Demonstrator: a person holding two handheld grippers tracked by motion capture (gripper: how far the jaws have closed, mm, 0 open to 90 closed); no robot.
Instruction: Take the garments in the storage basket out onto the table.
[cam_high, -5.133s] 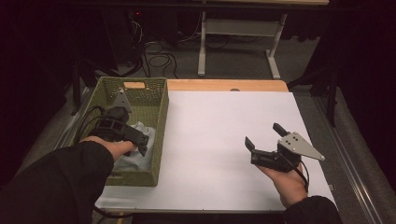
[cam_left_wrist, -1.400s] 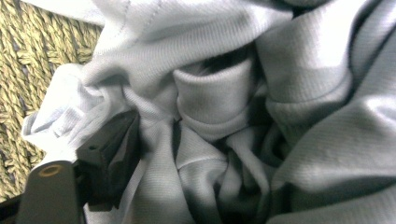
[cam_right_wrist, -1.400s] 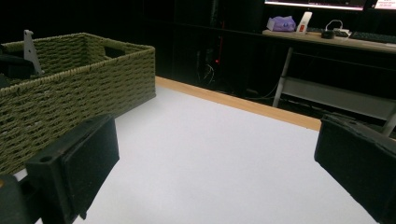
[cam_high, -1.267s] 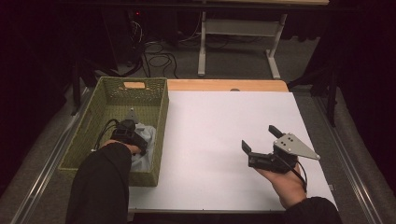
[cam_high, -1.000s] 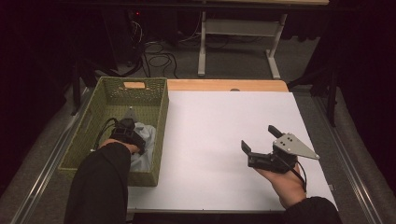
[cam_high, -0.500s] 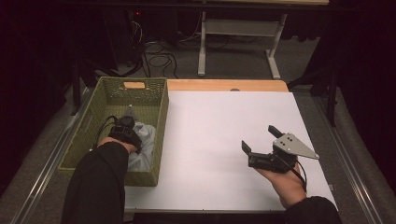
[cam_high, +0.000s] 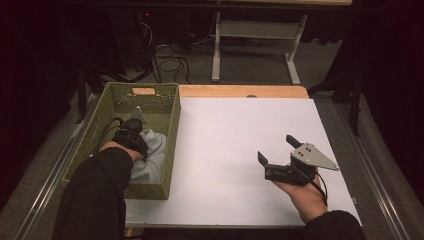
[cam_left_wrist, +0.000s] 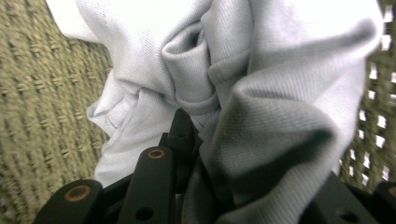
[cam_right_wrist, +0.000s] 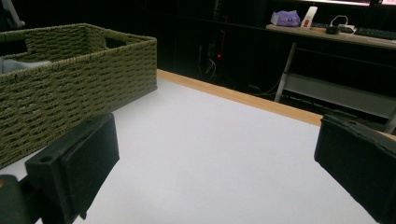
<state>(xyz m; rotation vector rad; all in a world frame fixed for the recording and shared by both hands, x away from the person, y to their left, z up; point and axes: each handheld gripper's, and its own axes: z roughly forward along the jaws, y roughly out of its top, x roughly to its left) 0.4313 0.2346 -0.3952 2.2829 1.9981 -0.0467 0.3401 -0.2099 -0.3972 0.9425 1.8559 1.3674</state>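
Inside basket (cam_high: 170, 131), left claw (cam_left_wrist: 196, 154) apparently pinches cloth (cam_left_wrist: 261, 93).

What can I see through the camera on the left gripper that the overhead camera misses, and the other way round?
The left gripper view alone shows the grip up close: the left gripper has just been closing, and its black jaws pinch a bunched fold of the pale grey cloth, knit ribs visible. The high view alone shows the white table, the person's sleeves, and the right gripper, jaws apart over bare table. Both share the cloth lying in the green woven basket.
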